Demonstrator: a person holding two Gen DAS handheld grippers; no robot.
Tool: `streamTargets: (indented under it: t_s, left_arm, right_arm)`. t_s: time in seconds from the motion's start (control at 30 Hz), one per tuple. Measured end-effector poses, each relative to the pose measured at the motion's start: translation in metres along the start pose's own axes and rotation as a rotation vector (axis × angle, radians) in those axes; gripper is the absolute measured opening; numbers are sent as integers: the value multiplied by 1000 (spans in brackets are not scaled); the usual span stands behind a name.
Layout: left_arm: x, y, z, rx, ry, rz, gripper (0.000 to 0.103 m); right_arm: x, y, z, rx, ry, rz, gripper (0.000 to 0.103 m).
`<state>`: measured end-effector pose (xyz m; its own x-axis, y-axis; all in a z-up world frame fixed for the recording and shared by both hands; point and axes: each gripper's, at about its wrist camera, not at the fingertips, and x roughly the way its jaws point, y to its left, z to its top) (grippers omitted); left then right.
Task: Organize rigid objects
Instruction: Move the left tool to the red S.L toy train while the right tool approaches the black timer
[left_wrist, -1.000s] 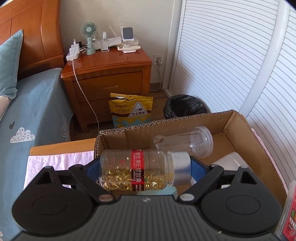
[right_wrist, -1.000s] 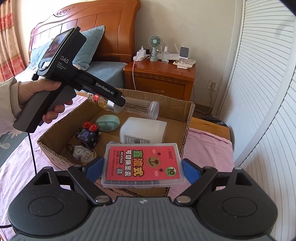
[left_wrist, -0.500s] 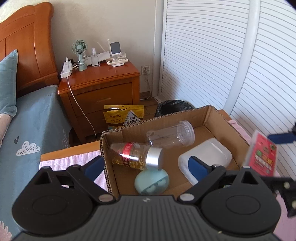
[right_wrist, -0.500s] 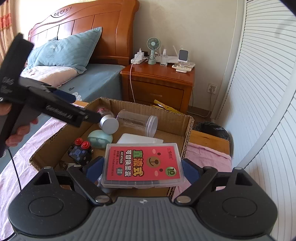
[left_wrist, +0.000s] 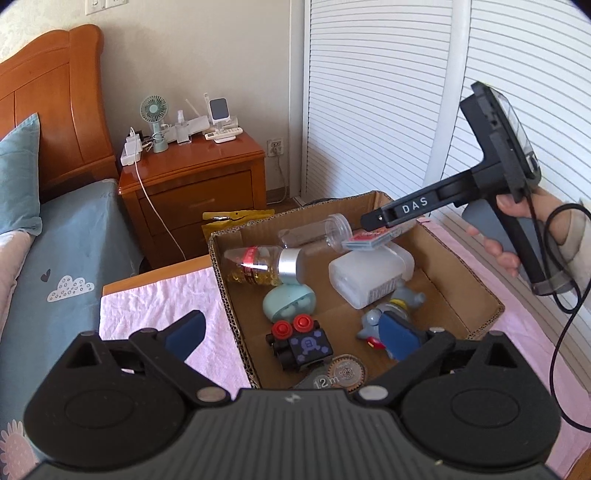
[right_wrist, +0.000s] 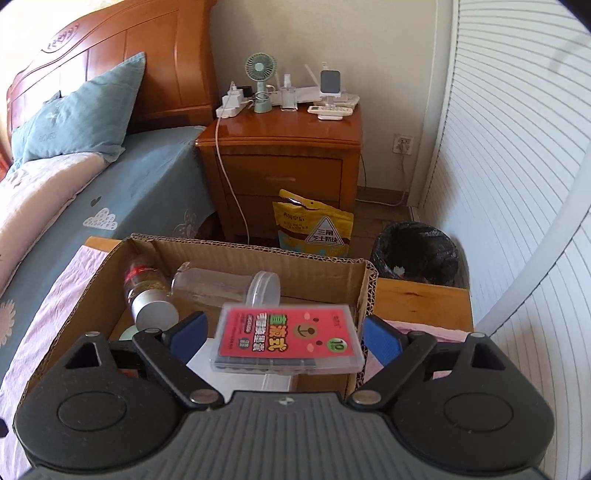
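**Q:** Where are you at with the tidying, and what's in the box?

**Me:** Going big to small. The cardboard box (left_wrist: 480, 295) sits on the pink cloth (left_wrist: 155, 306) over the counter, next to the bed (left_wrist: 55, 258). I'd say this is the drop-off step for the red card case (right_wrist: 286, 338).

My right hand-held gripper (right_wrist: 284, 338) is up over the far end of the box with its fingers spread. The case sits between them and doesn't look pinched on either side, so I'd call it let go. From my other camera it seems to rest on the white plastic tub (left_wrist: 369, 271). I can't tell if it's fully settled.

My left hand-held gripper (left_wrist: 295, 332) is wide open with nothing in it, hanging over the near end of the box.

**Q:** And the rest in there?

**Me:**
- a clear jar (left_wrist: 314, 234) lying on its side along the back wall
- a capsule bottle (left_wrist: 258, 264) with a silver cap, lying beside it
- a mint green gadget (left_wrist: 288, 301)
- a grey elephant toy (left_wrist: 399, 304)
- a black toy car (left_wrist: 299, 339) with red knobs
- a tape roll (left_wrist: 341, 371) at the near wall

Next move, I reckon: lift the right one straight out without clipping the case.
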<state>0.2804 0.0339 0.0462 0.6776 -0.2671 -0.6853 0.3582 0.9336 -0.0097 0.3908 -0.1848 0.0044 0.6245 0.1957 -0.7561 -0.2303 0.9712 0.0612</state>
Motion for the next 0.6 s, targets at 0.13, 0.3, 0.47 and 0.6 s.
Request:
streamTargets:
  t_s: [0.13,0.3,0.47,0.6]
  left_arm:
    - [-7,-1,-3,-7,-7,2,101]
    - [-18,-9,-8,-28,2,20,101]
    - [-31,-19,-19,-32,12,60,101]
    - [-40,-27,-32,-52,26,66,101]
  right_arm:
    - [-15,-5,-7,43,-27,10,103]
    - [-42,1,-20,31,-14,-5,103]
    - [-69,8,-43,36,2,-32,103]
    - [-92,13,-67,39,-6,-50,103]
